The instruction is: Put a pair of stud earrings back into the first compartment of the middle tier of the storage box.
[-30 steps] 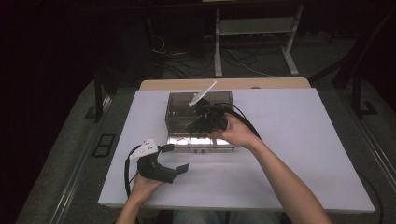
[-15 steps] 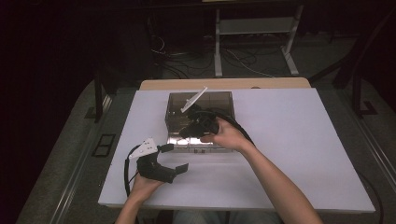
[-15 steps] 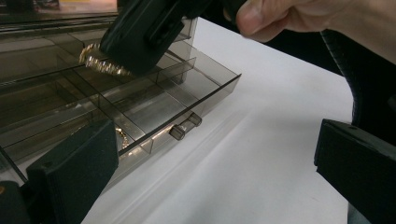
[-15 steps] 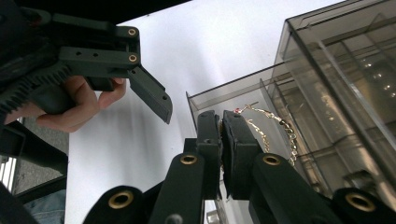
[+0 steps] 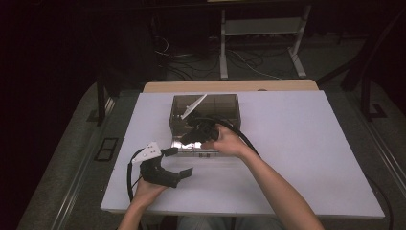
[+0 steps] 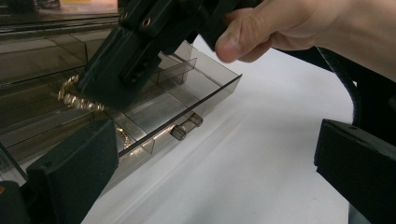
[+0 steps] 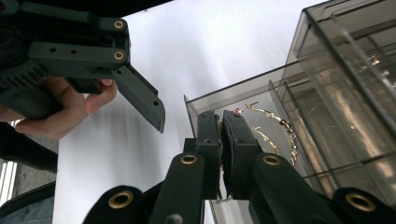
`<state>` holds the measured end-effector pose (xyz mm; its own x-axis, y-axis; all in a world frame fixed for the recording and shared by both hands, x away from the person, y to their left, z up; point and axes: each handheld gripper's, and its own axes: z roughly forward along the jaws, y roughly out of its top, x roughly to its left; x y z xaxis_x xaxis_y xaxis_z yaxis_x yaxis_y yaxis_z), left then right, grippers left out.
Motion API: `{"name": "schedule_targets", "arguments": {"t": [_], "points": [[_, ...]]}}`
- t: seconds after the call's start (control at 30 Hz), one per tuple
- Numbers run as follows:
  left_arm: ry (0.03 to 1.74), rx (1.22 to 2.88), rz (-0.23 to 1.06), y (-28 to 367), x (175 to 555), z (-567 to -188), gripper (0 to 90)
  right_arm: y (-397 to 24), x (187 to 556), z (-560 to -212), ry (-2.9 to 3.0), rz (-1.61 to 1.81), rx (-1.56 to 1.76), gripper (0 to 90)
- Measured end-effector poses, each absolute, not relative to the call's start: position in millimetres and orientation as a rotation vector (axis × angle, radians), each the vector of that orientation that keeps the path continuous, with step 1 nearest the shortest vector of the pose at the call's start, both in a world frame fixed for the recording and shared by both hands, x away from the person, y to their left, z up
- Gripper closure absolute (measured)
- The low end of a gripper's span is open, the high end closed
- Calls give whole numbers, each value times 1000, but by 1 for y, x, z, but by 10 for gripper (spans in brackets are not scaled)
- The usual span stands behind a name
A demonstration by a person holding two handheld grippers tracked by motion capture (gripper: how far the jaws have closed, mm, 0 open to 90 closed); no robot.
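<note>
**Gold chain pinched over the open drawer**

As we look across the white table point(image 5: 297, 158) from left to right, we first meet our left hand-held gripper point(image 5: 178, 162), resting low near the front left part of the table with its two black jaws spread wide and nothing between them. In the left gripper view those jaws frame bare table and the front edge of the drawer, one jaw at the lower left and the other at the far right.

Just beyond it stands the smoky clear organiser box point(image 5: 225, 103), set toward the back middle of the table, with a white card point(image 5: 194, 105) leaning tilted at its left side. Its lowest drawer point(image 6: 187, 93) is pulled out toward us, showing divided compartments and a small handle at the front.

Over that drawer we hold our right hand-held gripper point(image 7: 220, 135), tipped downward, its jaws pressed together on a gold chain point(image 7: 280, 133). The chain is clamped at one part between the pads, while the rest loops out and hangs into a compartment at the drawer's near corner. In the left gripper view the chain's links point(image 6: 74, 98) gather just under the jaw tips.

Our right forearm point(image 5: 282, 191) runs back toward the table's front right.
</note>
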<state>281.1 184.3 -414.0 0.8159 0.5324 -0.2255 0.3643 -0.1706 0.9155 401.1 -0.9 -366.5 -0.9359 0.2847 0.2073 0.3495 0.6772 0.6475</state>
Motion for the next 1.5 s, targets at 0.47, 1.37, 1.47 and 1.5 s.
{"name": "schedule_targets", "arguments": {"t": [0.47, 1.37, 1.47, 1.5], "points": [[689, 1793, 175, 185, 281, -414, 0, 9, 404, -382, -2798, -1085, -533, 850], [688, 1788, 176, 186, 282, -414, 0, -6, 399, -382, -2812, -1106, -580, 686], [688, 1787, 174, 185, 283, -414, 0, -12, 394, -375, -2822, -1129, -581, 637], [688, 1787, 173, 185, 283, -414, 0, -14, 392, -373, -2830, -1133, -581, 617]]}}
